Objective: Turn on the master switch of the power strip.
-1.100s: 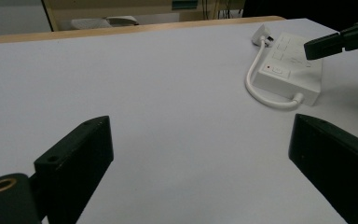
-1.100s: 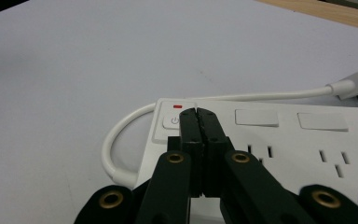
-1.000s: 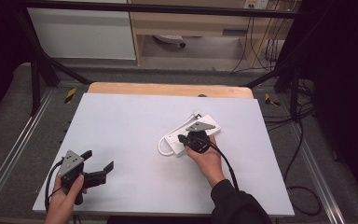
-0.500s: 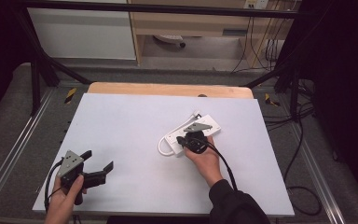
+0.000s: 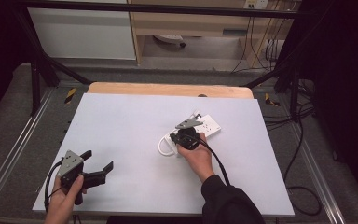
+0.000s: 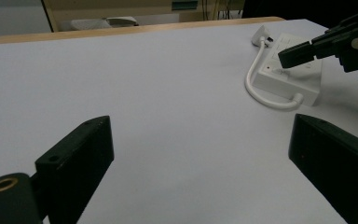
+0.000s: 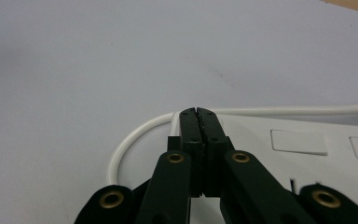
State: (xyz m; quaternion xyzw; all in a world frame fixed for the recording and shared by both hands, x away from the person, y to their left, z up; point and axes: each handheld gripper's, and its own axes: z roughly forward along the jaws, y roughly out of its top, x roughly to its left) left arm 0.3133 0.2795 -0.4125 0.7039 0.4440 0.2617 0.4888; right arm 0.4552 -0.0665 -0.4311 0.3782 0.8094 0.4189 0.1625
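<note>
white strip (image 5: 200, 130): right gripper (image 7: 198, 112), jaws together, presses near switch end; keep vertical. left gripper (image 5: 100, 161) apart, idle.

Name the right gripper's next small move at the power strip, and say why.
Probably a short push down. The right gripper has its jaws shut with nothing between them, and its tip sits over the end of the power strip where a small red mark shows, likely the switch. The left gripper rests open, well away.
</note>
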